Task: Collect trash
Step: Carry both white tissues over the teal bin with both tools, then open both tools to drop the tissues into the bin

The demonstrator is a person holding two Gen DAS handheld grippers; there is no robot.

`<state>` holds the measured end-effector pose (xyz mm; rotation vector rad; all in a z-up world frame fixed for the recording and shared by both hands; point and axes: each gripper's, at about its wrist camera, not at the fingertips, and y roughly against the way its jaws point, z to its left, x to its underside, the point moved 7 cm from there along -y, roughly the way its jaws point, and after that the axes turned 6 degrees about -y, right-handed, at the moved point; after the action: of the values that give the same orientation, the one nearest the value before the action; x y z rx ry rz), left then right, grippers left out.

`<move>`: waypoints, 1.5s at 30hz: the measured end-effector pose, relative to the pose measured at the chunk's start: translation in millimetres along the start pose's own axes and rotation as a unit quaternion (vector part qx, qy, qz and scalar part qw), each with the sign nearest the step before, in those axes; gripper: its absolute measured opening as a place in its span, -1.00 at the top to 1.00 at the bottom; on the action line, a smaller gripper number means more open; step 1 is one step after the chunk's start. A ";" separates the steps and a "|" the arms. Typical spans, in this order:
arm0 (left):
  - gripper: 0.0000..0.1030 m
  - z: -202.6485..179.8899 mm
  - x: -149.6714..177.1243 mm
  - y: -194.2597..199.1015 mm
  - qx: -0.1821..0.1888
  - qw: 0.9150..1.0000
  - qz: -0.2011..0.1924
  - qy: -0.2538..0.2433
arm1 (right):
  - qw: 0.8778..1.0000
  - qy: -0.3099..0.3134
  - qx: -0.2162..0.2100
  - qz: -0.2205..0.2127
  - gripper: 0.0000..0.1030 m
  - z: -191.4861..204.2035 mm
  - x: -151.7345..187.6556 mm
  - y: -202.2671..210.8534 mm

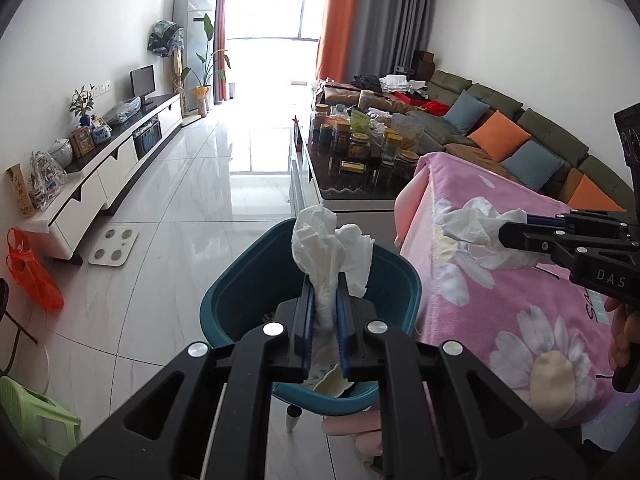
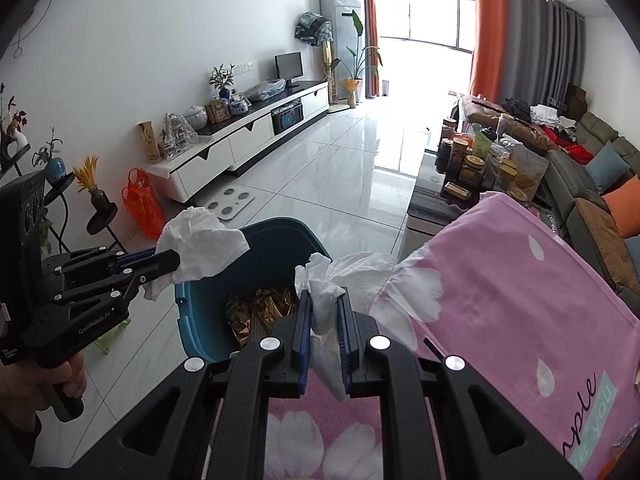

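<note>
My left gripper (image 1: 325, 300) is shut on a crumpled white tissue (image 1: 332, 252) and holds it above the teal trash bin (image 1: 248, 280). It also shows in the right wrist view (image 2: 176, 264) with its tissue (image 2: 200, 240) over the bin's (image 2: 276, 244) left rim. My right gripper (image 2: 325, 308) is shut on a second white tissue (image 2: 340, 276), just above the pink floral blanket (image 2: 500, 288) beside the bin. From the left wrist view the right gripper (image 1: 504, 232) and its tissue (image 1: 476, 228) hang over the blanket (image 1: 500, 300). Gold wrappers (image 2: 260, 308) lie inside the bin.
A dark coffee table (image 1: 352, 184) crowded with jars stands beyond the bin. A sofa (image 1: 520, 136) with cushions runs along the right. A white TV cabinet (image 1: 112, 168), a scale (image 1: 114, 246) and an orange bag (image 1: 32, 268) are on the left. A green stool (image 1: 36, 420) is near left.
</note>
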<state>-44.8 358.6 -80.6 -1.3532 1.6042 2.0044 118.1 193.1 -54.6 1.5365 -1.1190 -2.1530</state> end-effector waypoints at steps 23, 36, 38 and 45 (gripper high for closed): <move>0.78 5.4 12.4 -88.6 -0.001 0.997 0.070 0.018 | 0.994 0.026 -0.045 0.098 0.75 34.5 -12.1 -89.7; 0.40 -3.2 18.9 -122.3 -0.004 0.996 0.090 0.005 | 0.989 0.033 -0.053 0.133 0.54 45.3 -5.8 -120.5; 0.26 -1.0 18.3 -124.8 -0.009 0.996 0.089 0.006 | 0.989 0.029 -0.054 0.132 0.43 45.3 -6.4 -120.9; -0.07 10.4 14.9 -118.7 -0.034 0.996 0.075 0.017 | 0.991 0.018 -0.060 0.119 0.17 40.9 -11.4 -115.6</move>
<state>21.7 406.3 -168.5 -1.3337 1.7148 2.1498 110.4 294.6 -123.8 1.3146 -1.0801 -1.9869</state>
